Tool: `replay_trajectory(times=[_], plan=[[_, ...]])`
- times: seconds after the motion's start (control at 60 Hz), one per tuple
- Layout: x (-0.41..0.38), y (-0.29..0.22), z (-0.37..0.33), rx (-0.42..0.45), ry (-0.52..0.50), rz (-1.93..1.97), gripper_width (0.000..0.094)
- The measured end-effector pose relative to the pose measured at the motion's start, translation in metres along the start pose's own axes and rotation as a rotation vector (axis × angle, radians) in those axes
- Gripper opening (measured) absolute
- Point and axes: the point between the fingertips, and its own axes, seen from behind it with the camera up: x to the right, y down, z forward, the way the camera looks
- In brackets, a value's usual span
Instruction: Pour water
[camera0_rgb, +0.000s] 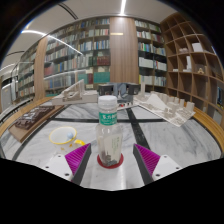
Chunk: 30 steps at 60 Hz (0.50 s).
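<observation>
A clear plastic bottle (107, 128) with a white cap and a green label stands upright on a pale marble-patterned table (40, 148), resting on a small red coaster (110, 158). It sits between the two fingers of the gripper (112, 160), slightly nearer the left finger (80, 158) than the right finger (147, 158). The fingers are spread wide, with a clear gap on each side of the bottle, so they do not press on it. To the left of the bottle, a little farther off, lies a shallow white bowl (62, 135) with something yellow in it. Farther back on the table are papers and white objects too small to make out. Beyond the table, tall bookshelves (80, 55) full of books line the far wall, and open wooden shelving (195, 60) stands at the right.
</observation>
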Motion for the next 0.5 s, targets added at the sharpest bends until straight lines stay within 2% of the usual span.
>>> replay_trajectory(times=[0.167,0.317,0.5], plan=[[0.002,0.010,-0.076,-0.027,0.038,-0.063,0.0862],[-0.013,0.021,-0.144,-0.023,0.019,-0.073,0.0860],[-0.024,0.033,-0.195,-0.020,0.021,-0.067,0.0851]])
